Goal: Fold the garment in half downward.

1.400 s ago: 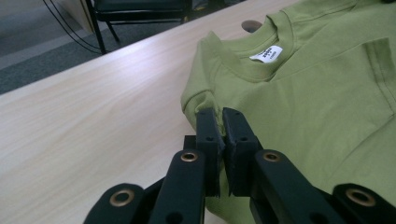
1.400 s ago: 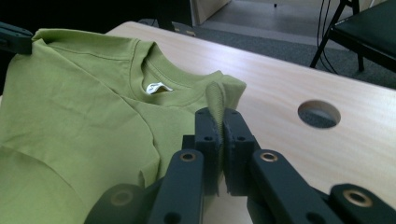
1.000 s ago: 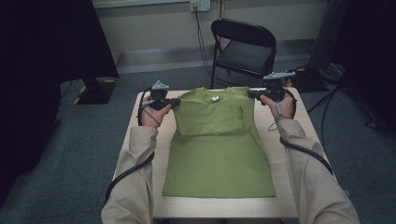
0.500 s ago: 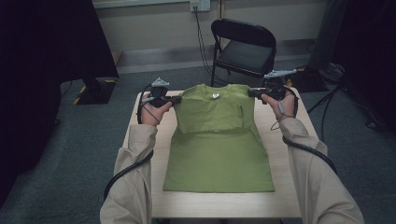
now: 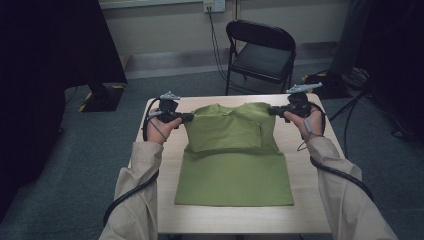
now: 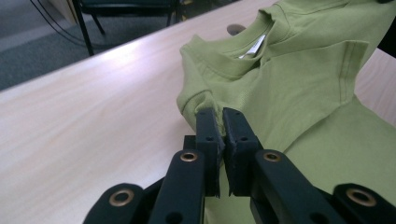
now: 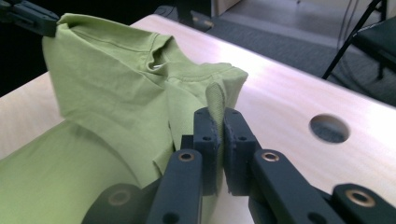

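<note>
From the high view, I see a green shirt (image 5: 234, 160) lying flat on the table (image 5: 310, 200). Its top part is folded down toward me, so the collar sits near the middle of the far end. My left gripper (image 5: 184, 117) pinches the left corner of that fold. My right gripper (image 5: 274, 111) pinches the right corner. I hold both corners at the same height so the fold stays straight and the shirt does not bunch up. A black chair (image 5: 260, 52) stands on the floor behind the table.

In the left gripper view, my jaws are shut tight on a small bit of green cloth at the shirt's (image 6: 299, 79) edge. The cloth is squeezed between the two black pads. The collar and its white tag (image 6: 254, 46) are just past my jaws. The cloth near me is lifted a little off the table (image 6: 84, 121), because I am holding it up.

In the right gripper view, my jaws are also shut on the shirt (image 7: 107, 107). A thin flap of cloth sticks up between the pads. The cloth rises from the table (image 7: 289, 93) like a little tent, pulled between my two grips. A round hole (image 7: 329, 128) is in the table near me. I think the next job is to carry this fold along and lay it down neatly.
</note>
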A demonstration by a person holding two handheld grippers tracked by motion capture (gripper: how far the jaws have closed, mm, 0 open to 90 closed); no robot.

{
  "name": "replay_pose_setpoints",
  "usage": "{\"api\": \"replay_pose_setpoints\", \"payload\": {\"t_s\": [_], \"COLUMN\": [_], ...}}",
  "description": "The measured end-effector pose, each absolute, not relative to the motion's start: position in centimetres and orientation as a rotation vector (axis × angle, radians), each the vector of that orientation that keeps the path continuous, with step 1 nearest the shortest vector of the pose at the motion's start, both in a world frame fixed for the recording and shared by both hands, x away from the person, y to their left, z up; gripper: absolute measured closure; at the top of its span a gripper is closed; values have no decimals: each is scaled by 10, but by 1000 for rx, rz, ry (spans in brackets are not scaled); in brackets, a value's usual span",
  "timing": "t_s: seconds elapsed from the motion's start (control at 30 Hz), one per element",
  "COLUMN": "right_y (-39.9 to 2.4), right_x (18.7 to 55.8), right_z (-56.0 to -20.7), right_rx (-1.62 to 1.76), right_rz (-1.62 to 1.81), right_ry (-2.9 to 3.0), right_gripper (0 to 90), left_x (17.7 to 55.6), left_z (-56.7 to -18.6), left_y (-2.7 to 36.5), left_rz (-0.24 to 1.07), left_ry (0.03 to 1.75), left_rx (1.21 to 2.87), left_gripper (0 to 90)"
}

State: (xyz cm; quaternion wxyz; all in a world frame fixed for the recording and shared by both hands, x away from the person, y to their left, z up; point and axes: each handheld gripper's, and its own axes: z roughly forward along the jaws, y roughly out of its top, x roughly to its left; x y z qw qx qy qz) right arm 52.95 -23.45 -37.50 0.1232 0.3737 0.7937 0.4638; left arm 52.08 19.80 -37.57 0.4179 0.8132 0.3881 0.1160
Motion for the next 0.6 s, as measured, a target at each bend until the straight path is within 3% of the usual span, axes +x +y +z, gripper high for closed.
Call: {"api": "replay_pose_setpoints", "payload": {"t_s": [0.6], "right_y": [-239], "right_x": [477], "right_z": [-406], "right_rx": [1170], "right_rz": [1323], "right_ry": [2347], "right_gripper": [840], "left_x": [483], "left_z": [-406], "left_y": [198], "left_rz": [213], "left_ry": [981], "left_rx": [2109], "left_gripper": [859]}}
